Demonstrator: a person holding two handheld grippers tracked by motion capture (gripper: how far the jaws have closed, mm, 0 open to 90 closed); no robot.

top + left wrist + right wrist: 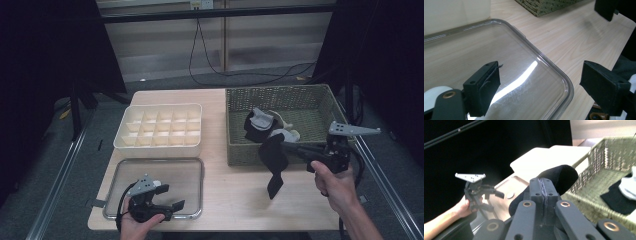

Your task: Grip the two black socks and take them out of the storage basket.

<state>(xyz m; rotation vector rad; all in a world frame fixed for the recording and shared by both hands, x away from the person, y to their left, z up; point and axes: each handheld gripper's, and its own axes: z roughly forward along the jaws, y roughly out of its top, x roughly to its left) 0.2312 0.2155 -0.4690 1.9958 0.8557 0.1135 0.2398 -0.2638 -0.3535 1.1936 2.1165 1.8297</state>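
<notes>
Black sock [272,162] hangs from the right gripper, above the bare surface [235,195] just in front of the wicker basket. Going from the left: the left gripper [167,197], held in the person's left hand [140,222], sits over the near edge of a clear plastic lid [192,167] lying flat on the surface; its jaws stand wide apart with nothing between them. Behind the lid rests a cream divider tray [197,145] with a grid of small compartments. Further right is the wicker basket [240,150], with more dark and grey socks [265,125] inside. At the far right, the right gripper [287,146] in the right hand [337,185] has its jaws pressed tight together on the sock's upper edge. No label or writing can be read on anything.
</notes>
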